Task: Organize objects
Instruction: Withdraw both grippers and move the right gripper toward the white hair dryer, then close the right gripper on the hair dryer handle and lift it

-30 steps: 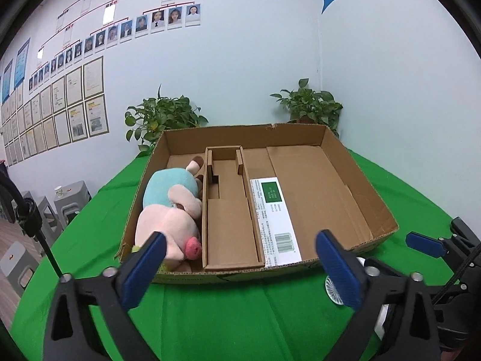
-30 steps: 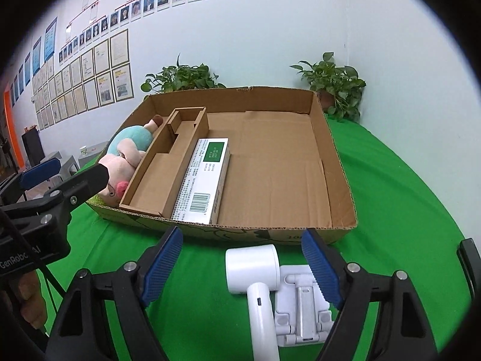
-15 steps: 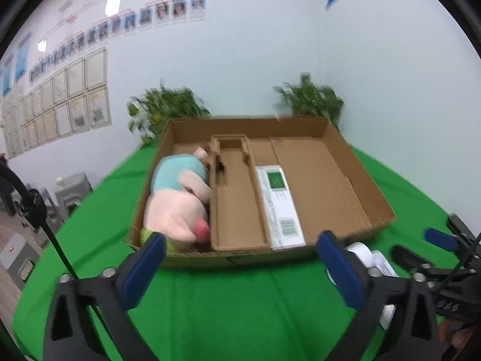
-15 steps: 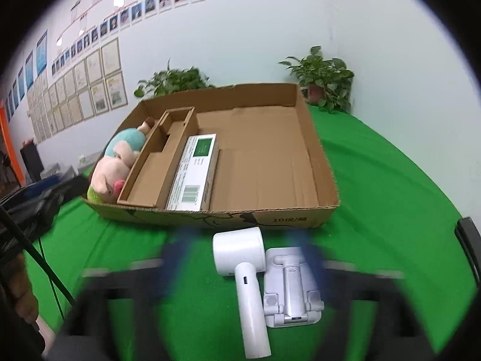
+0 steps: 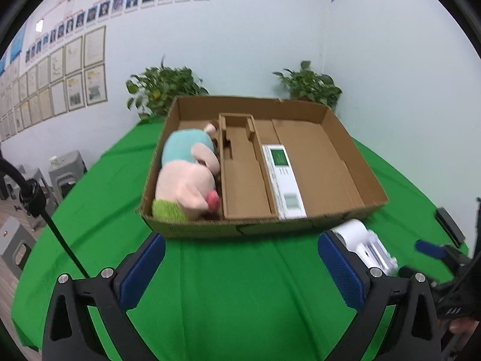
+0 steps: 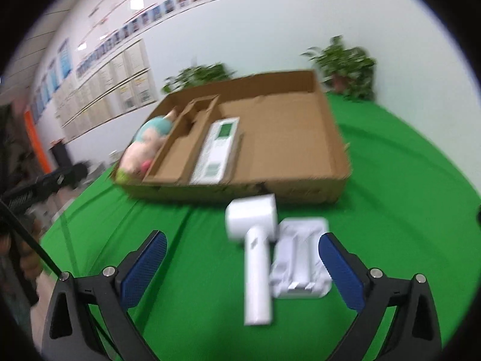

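1. My left gripper (image 5: 240, 267) is spread wide with nothing between its blue pads (image 5: 141, 270); only green tablecloth (image 5: 240, 294) lies in the gap.
2. Straight ahead of my left jaws, past the cloth, sits the cardboard box (image 5: 192, 231), its near wall facing me.
3. Inside it, ahead and toward my left finger, a plush pig (image 5: 186, 183) lies in the left compartment, head toward me.
4. Just right of the pig is a cardboard insert (image 5: 243, 180), and touching its right side lies a white and green carton (image 5: 284, 180), lengthwise toward me.
5. My right gripper (image 6: 242, 266) is also wide open and holds nothing.
6. Between my right jaws, closer to the right finger, a white hair dryer (image 6: 255, 240) lies on the cloth, handle pointing back at me and head toward the box.
7. Touching the dryer's right side is a white stand (image 6: 300, 258), flat on the cloth, just inside my right pad (image 6: 342, 273).
8. From the left camera, the dryer (image 5: 354, 234) shows just beyond my right finger, close to the box's near right corner.
9. The right view is blurred, so fine detail on the dryer and stand is unclear.
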`<action>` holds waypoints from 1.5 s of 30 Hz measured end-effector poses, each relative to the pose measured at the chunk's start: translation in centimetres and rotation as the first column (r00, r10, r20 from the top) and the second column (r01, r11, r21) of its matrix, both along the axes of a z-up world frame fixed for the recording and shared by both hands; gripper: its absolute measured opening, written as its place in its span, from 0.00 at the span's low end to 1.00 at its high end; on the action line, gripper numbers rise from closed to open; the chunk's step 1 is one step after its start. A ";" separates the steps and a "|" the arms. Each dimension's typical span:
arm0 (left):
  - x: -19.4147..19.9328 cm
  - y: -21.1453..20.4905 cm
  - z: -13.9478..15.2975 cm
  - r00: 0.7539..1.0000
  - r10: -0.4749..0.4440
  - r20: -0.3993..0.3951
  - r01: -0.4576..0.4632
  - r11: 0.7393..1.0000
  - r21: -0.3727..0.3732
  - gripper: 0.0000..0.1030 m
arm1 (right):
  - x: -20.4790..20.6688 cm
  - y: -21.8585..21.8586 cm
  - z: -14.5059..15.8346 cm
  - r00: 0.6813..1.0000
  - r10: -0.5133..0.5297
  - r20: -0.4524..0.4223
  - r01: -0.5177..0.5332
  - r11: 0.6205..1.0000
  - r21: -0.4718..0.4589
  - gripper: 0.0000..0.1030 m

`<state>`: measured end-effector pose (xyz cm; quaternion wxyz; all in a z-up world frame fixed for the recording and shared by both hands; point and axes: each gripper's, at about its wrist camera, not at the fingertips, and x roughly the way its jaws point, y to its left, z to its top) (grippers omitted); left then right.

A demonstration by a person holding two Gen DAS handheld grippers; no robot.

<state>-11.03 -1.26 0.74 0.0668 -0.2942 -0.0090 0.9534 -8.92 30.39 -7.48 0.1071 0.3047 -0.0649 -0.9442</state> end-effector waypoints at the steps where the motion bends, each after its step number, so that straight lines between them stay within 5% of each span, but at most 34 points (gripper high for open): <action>1: 0.4 -0.2 0.0 1.000 -0.007 0.007 0.007 1.000 -0.010 1.00 | 0.2 -0.2 -0.5 0.999 0.026 0.020 -0.027 1.000 0.002 0.98; 7: 2.7 -4.8 4.0 0.994 0.102 -0.046 -0.107 0.985 -0.134 1.00 | -0.3 -0.8 -3.0 0.990 0.047 0.132 -0.050 0.999 0.021 0.97; 9: 2.8 -5.7 4.6 0.987 0.153 -0.053 -0.161 0.965 -0.208 1.00 | -0.7 -1.1 -3.5 0.989 0.036 0.146 -0.043 0.998 0.050 0.88; 10: 2.8 -5.8 4.4 0.984 0.170 -0.058 -0.179 0.957 -0.228 1.00 | -1.1 -1.3 -3.8 0.986 0.032 0.165 -0.044 0.997 0.067 0.76; 12: 2.6 -5.6 3.3 0.984 0.174 -0.025 -0.175 0.964 -0.200 1.00 | -1.7 -1.9 -4.7 0.974 0.024 0.223 -0.047 0.994 0.098 0.52; 16: 1.2 -2.8 -1.0 0.994 0.026 0.105 -0.027 1.000 0.008 1.00 | -1.7 -2.2 -5.8 0.963 -0.021 0.270 -0.021 0.988 0.150 0.26; 21: -1.5 1.6 -5.4 0.969 -0.154 0.196 0.108 0.968 0.224 0.99 | -0.8 -2.7 -6.0 0.962 -0.038 0.271 -0.003 0.989 0.149 0.25; 28: -3.1 5.8 -9.3 0.899 -0.316 0.303 0.202 0.913 0.354 0.99 | 1.5 -5.5 -6.1 0.957 0.096 0.273 -0.113 0.993 0.046 0.26; 32: -3.5 5.7 -11.3 0.858 -0.369 0.357 0.191 0.874 0.446 0.94 | 2.2 -5.8 -6.1 0.955 0.141 0.262 -0.147 0.989 0.003 0.79; 40: -3.5 6.3 -11.4 0.823 -0.464 0.327 0.244 0.809 0.534 0.82 | 2.9 -5.5 -5.3 0.972 0.125 0.198 -0.144 0.986 0.085 0.78; 45: -3.4 7.4 -12.1 0.778 -0.514 0.362 0.265 0.791 0.552 0.70 | 2.1 -5.5 -6.0 0.958 0.117 0.261 -0.145 0.985 0.092 0.28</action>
